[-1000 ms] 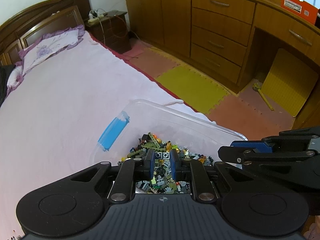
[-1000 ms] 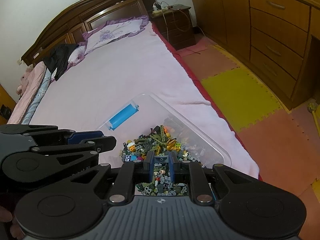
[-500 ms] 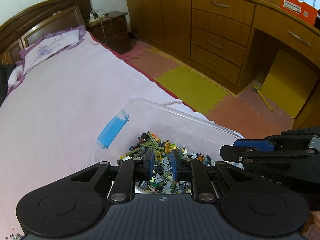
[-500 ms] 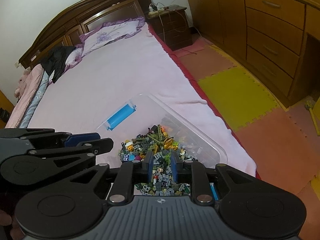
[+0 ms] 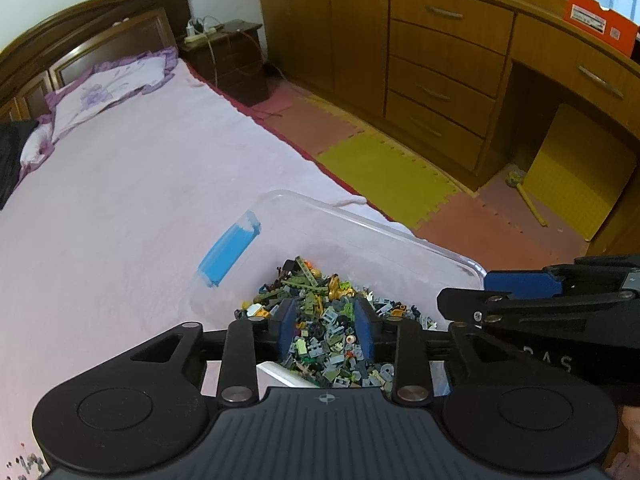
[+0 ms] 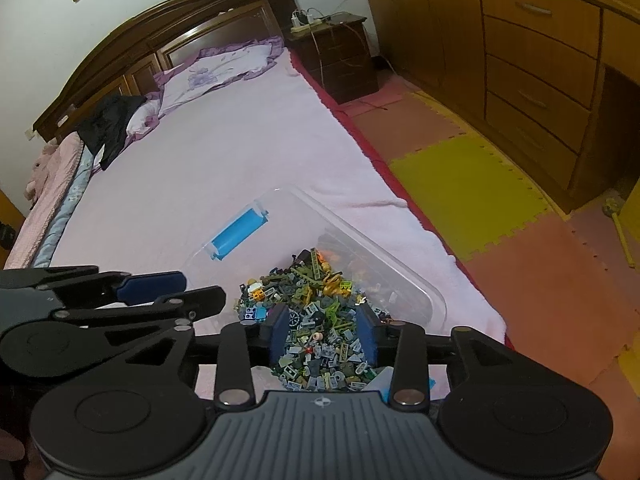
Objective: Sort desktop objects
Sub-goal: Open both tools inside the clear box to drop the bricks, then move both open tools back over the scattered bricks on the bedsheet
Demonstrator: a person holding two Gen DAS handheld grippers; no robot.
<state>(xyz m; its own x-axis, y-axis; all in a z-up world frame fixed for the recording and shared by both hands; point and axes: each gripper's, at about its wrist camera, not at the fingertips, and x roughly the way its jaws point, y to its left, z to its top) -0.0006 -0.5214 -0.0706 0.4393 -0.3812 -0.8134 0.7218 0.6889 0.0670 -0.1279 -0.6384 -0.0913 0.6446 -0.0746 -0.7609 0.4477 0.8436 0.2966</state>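
A clear plastic bin [image 5: 360,228] with a blue handle [image 5: 230,254] lies on the pink bed. It holds a heap of small toy bricks [image 5: 320,312], also seen in the right wrist view [image 6: 316,312]. My left gripper [image 5: 325,330] is open and empty above the heap. My right gripper [image 6: 323,336] is open and empty above the same heap, beside the left one. The bin [image 6: 384,248] and its handle [image 6: 238,234] show in the right wrist view too. Each gripper shows side-on in the other's view.
The bed edge [image 6: 360,136] drops to foam floor mats [image 6: 460,196] on the right. A wooden drawer unit [image 5: 440,64] and a nightstand [image 6: 340,56] stand beyond. Pillows [image 6: 224,68] and dark clothing [image 6: 110,124] lie at the headboard.
Both grippers opened wider. A dark brick that the left fingers held one second ago is gone from between them. Both views shifted slightly.
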